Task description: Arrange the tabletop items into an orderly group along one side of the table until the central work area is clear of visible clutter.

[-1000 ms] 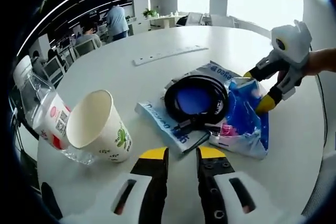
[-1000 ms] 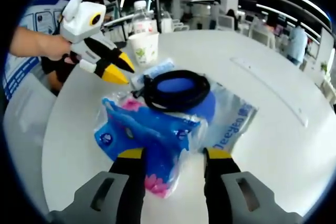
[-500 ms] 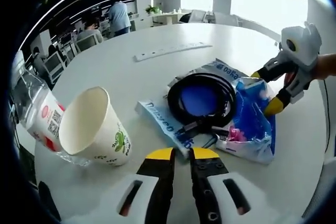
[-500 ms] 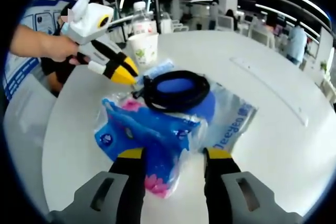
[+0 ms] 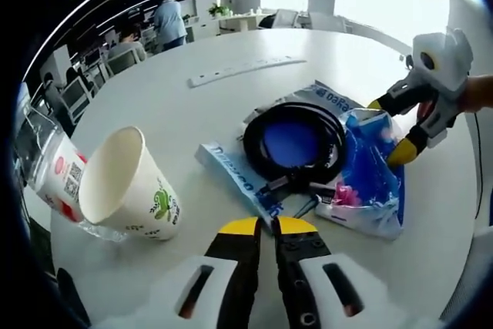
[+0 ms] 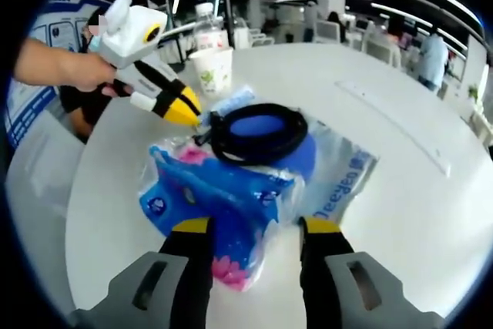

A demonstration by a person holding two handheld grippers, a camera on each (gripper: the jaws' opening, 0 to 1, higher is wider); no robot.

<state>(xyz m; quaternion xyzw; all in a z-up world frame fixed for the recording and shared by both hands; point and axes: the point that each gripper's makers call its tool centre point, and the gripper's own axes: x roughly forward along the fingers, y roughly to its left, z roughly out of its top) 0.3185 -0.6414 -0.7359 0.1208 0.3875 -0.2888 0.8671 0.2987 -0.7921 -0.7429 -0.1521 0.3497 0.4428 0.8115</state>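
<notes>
A black cable coil (image 5: 293, 140) lies on a flat blue-and-white packet (image 5: 237, 179) at the middle of the round white table (image 5: 192, 113). A crumpled blue tissue pack (image 5: 370, 171) lies against the coil's right side. My left gripper (image 5: 268, 227) is shut with nothing in it, its tips just short of the packet's near corner. The right gripper view has that gripper (image 6: 179, 105) beside the coil (image 6: 258, 132). My right gripper (image 6: 257, 225) stands open, its jaws on either side of the tissue pack (image 6: 216, 198). It enters the left gripper view as the right gripper (image 5: 391, 130).
A paper cup (image 5: 123, 190) stands tilted at the left, against a plastic bottle (image 5: 46, 167). Both stand farther off as the cup (image 6: 212, 71) and bottle (image 6: 206, 28). A long white power strip (image 5: 246, 71) lies across the far table. People sit at desks beyond.
My left gripper's jaws have come together and its tips have moved closer to the cable coil. The right gripper and the items on the table have stayed put.
</notes>
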